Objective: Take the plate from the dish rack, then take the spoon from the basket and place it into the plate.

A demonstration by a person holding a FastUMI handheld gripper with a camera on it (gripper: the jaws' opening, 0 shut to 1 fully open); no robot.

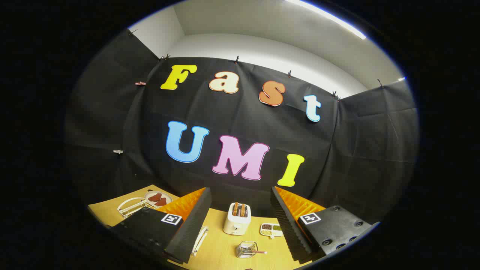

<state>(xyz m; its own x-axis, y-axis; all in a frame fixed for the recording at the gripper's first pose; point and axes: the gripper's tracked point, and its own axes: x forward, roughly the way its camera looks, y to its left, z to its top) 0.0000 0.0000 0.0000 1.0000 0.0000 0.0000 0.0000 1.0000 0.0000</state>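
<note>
Claw (240, 228): fingers spread wide apart, nothing between them but air, held above the tabletop and tilted up toward the booth wall
Tabletop (221, 245): yellow wood-grain surface, seen between and below the two fingers
Basket (247, 249): small clear wire-edged container, nearest thing ahead, lying in the gap between the fingers and a little toward the right finger
Spoon (258, 252): thin handle with a pinkish end sticking out of the basket toward the right finger; the bowl end is too small to make out
Utensil (200, 240): a pale long piece lying on the tabletop just beside the inner edge of the left finger, partly hidden by it; what it is cannot be told
Small tray (271, 229): white divided dish with brown and green fillings, beyond the basket, close to the right finger
Toaster (237, 218): white, upright, two brown slices standing in its slots, centred between the fingers, beyond the basket
Dish rack (131, 206): white wire rack, outside the left finger, far off to that side
Plate (158, 198): pale round plate with reddish-brown shapes on it, at the far end of the dish rack, beyond the left finger
</note>
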